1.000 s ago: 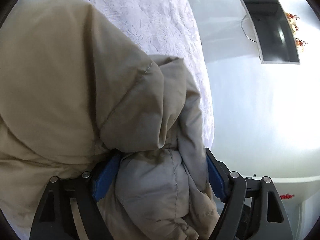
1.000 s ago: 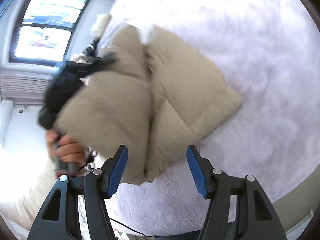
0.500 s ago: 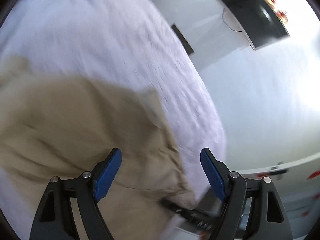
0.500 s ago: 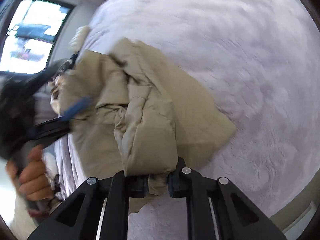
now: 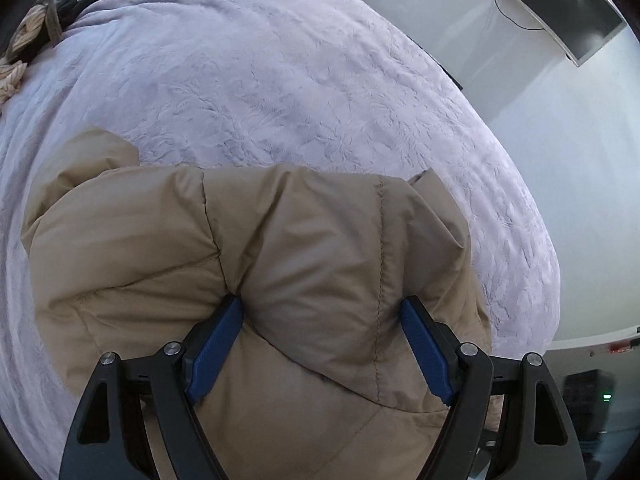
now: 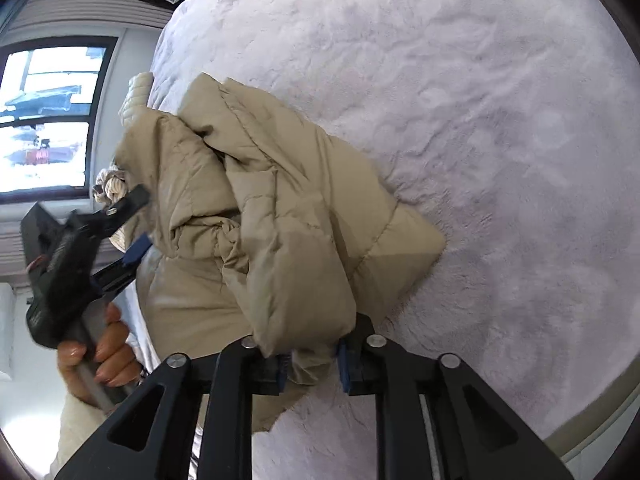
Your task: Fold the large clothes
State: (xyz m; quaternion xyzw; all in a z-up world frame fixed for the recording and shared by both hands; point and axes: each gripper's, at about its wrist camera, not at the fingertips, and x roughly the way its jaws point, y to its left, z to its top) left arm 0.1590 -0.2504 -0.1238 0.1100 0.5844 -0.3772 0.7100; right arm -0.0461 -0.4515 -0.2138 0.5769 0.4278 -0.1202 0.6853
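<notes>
Puffer jacket (image 6: pixel 280 216), beige and bunched, lies on the pale bedspread (image 6: pixel 480 100). Its padded sleeve end is between the right gripper (image 6: pixel 310 366) pads, whose jaws are easing apart. At the jacket's far side, the left gripper (image 5: pixel 320 344) stands wide, a thick fold bulging between its blue pads (image 5: pixel 214 354).

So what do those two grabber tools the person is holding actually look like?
Both are alike: the left gripper and the right gripper each have two black angular fingers with triangular cut-outs, silver round bolts at the joints and blue pads on the inner faces. The left one has a black pistol-style handle.
</notes>
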